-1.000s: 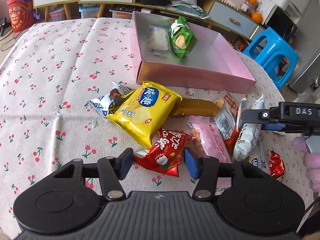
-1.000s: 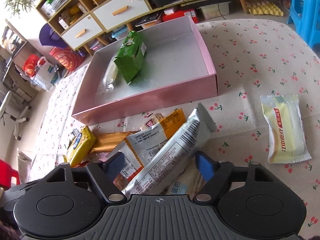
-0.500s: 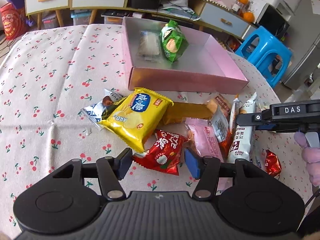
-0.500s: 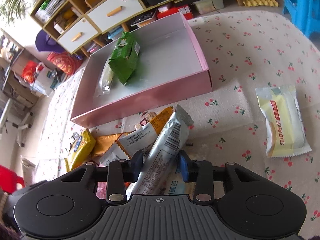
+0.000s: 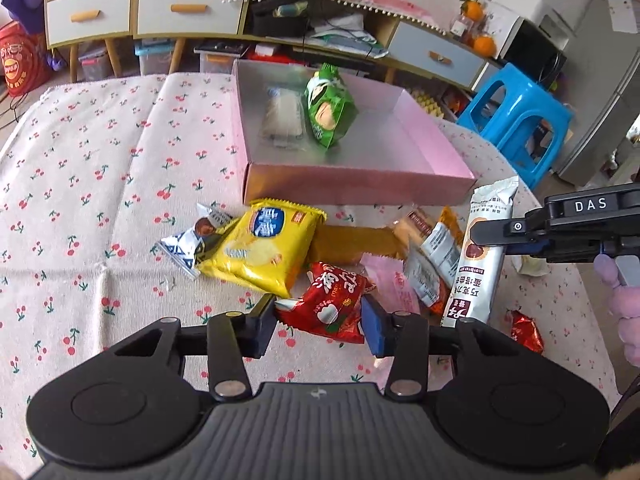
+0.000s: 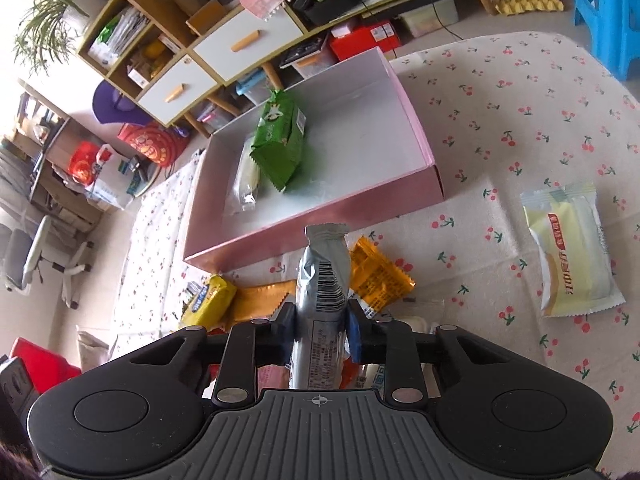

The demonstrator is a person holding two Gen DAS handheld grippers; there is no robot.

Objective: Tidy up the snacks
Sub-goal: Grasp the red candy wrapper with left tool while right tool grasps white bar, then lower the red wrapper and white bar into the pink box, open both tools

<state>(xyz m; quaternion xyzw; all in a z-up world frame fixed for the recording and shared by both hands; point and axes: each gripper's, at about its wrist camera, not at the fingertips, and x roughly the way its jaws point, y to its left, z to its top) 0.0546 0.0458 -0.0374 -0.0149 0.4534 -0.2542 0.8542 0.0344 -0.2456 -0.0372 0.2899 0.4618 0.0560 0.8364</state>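
Observation:
A pink box [image 5: 360, 188] [image 6: 320, 220] on the cherry-print cloth holds a green snack bag [image 5: 328, 110] [image 6: 280, 140] and a clear-wrapped pastry [image 5: 280, 118]. My right gripper [image 6: 320, 320] is shut on a long silver-white snack bar [image 6: 322, 280] [image 5: 482, 256] and holds it lifted in front of the box. My left gripper [image 5: 318, 326] is shut on a red snack packet [image 5: 326, 306]. A yellow chip bag [image 5: 260, 252], a silver packet [image 5: 188, 244] and an orange bar [image 5: 352, 242] lie in front of the box.
A pale yellow cake packet [image 6: 570, 256] lies alone on the cloth to the right. Pink, orange and grey packets [image 5: 428, 264] are piled beside the bar. A small red wrapper [image 5: 526, 330] lies near the table edge. A blue stool [image 5: 516, 120] and drawers [image 5: 172, 8] stand beyond.
My right gripper closed on the silver bar and lifted it upright toward the box. My left gripper closed on the red packet and both views rose.

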